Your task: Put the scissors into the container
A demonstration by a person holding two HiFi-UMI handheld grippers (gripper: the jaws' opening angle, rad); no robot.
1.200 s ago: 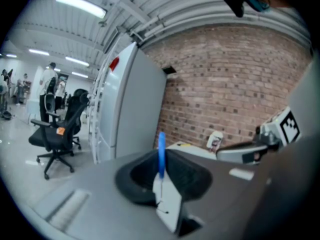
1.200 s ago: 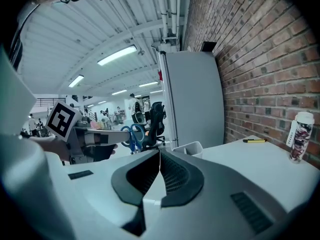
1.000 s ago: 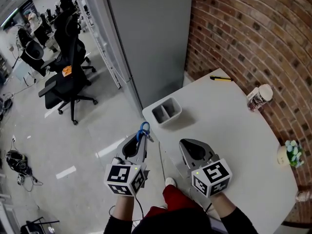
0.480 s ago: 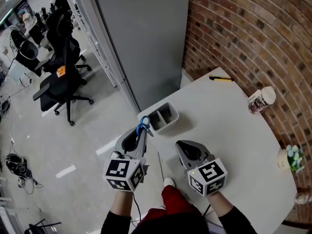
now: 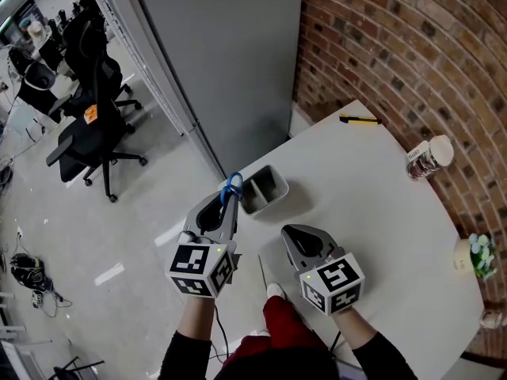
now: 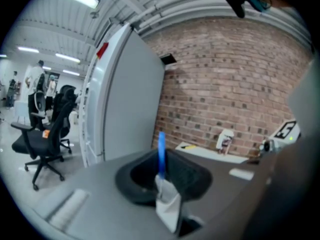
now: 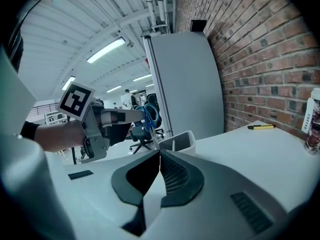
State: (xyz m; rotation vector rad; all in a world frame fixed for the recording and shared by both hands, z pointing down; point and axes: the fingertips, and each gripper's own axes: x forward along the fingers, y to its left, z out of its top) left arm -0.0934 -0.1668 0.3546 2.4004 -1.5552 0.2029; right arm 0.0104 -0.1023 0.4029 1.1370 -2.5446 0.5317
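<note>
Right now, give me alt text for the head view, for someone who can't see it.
Seen from above, the left gripper holds blue-handled scissors upright, close beside a grey container at the near edge of a white table. The right gripper is shut and empty, low over the table nearby.

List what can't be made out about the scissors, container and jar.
- Scissors blades: hidden between the left tongs in the head view; left gripper view shows only a blue handle and a blurred pale patch.
- Container contents: too small in head view; right gripper view shows only its outer wall.
- Jar label: too small; cut off by right gripper view's edge.
</note>
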